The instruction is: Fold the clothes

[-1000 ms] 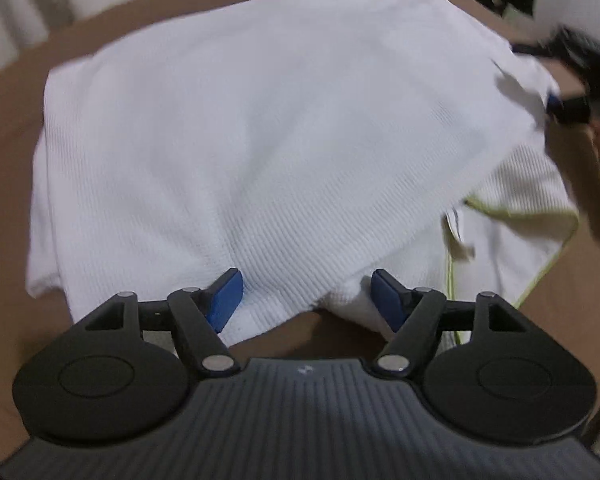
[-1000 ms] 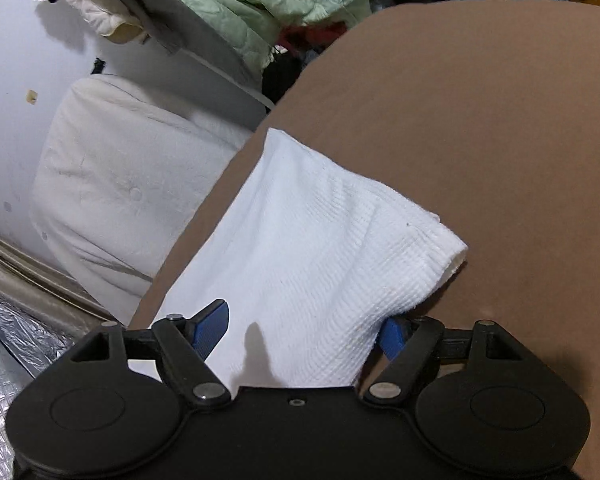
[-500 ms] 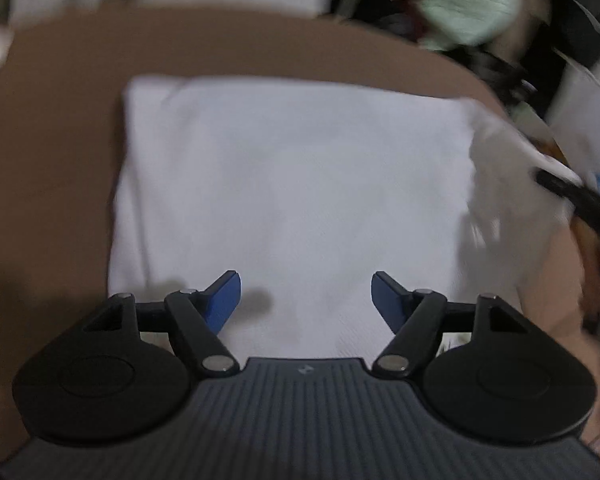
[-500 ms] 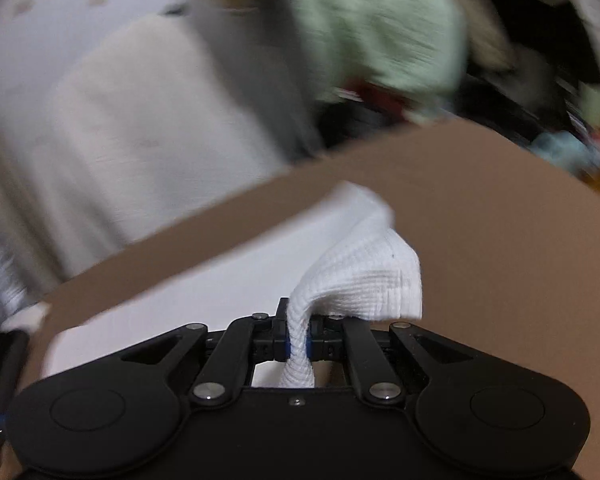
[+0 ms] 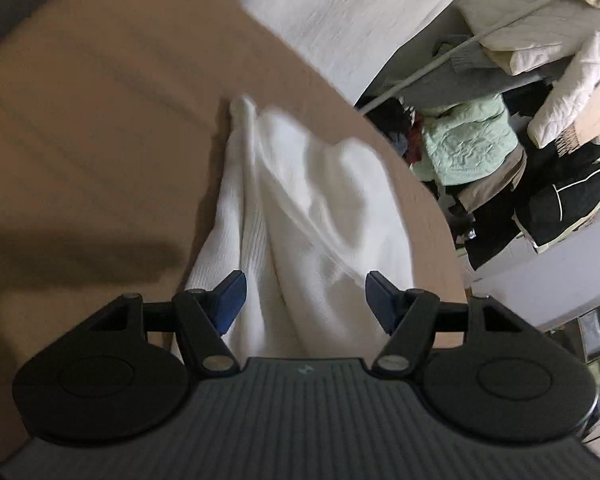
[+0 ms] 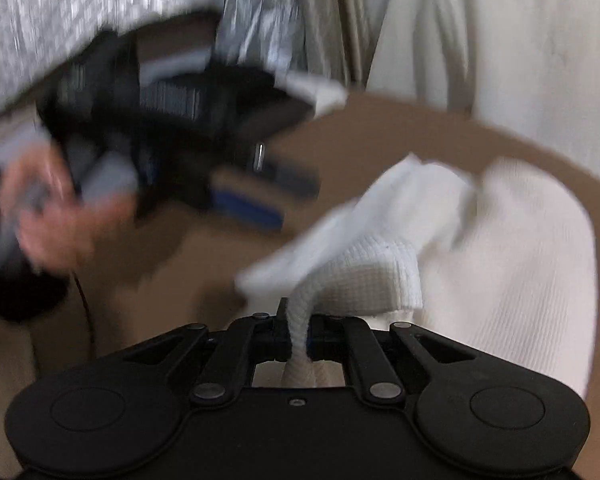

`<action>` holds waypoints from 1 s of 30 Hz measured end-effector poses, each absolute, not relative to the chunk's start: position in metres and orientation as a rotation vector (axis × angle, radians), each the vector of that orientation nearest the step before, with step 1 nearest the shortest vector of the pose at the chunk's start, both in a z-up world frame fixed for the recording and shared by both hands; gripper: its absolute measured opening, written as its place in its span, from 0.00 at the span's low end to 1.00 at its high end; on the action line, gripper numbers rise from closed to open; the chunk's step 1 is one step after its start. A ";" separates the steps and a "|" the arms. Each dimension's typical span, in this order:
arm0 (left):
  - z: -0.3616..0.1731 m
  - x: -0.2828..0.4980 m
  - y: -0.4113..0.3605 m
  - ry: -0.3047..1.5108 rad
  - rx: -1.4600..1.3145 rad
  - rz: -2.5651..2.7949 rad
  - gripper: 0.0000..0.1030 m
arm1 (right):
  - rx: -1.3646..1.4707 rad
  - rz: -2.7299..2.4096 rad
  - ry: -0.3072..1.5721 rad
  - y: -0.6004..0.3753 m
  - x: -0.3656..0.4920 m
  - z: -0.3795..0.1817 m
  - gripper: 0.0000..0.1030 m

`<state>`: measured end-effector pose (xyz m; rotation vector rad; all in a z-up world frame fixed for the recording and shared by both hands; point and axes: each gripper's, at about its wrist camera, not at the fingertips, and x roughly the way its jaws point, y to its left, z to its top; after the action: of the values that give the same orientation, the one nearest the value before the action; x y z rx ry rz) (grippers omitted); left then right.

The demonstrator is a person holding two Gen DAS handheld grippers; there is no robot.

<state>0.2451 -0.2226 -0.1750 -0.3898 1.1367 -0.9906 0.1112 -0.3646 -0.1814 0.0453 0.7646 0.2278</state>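
Two grippers at work over one white ribbed-knit garment (image 5: 300,216) on the brown flat surface (image 5: 100,120). Right gripper (image 6: 298,336): fingers clamped on a bunched fold of the knit, the rest draping away ahead and to its right. Left gripper (image 5: 302,298): blue-padded fingers spread wide, gripping nothing, cloth lying between and under them. From the left gripper the garment's long axis runs straight ahead, gathered into lengthwise ridges, far end narrow. Right view shows the left gripper off to its left, held by a hand (image 6: 52,208), blurred. The right gripper alone has the cloth. Beyond the edge: pale quilted bedding (image 5: 360,12), heaped clothes (image 5: 472,148); nothing lies on the brown surface ahead.
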 end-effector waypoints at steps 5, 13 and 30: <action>-0.186 0.242 -0.234 1.190 -0.348 -1.002 0.64 | 0.120 0.202 0.791 -0.373 0.105 -0.195 0.08; -0.182 0.239 -0.230 1.196 -0.400 -1.049 0.64 | -0.061 0.268 0.695 -0.344 0.078 -0.163 0.09; -0.173 0.213 -0.217 1.217 -0.274 -0.925 0.66 | -0.133 0.324 0.747 -0.288 0.026 -0.154 0.53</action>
<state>0.2126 -0.2174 -0.1730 -0.2735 1.2171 -0.9254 0.0261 -0.2884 -0.1537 -0.1335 0.7474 0.3239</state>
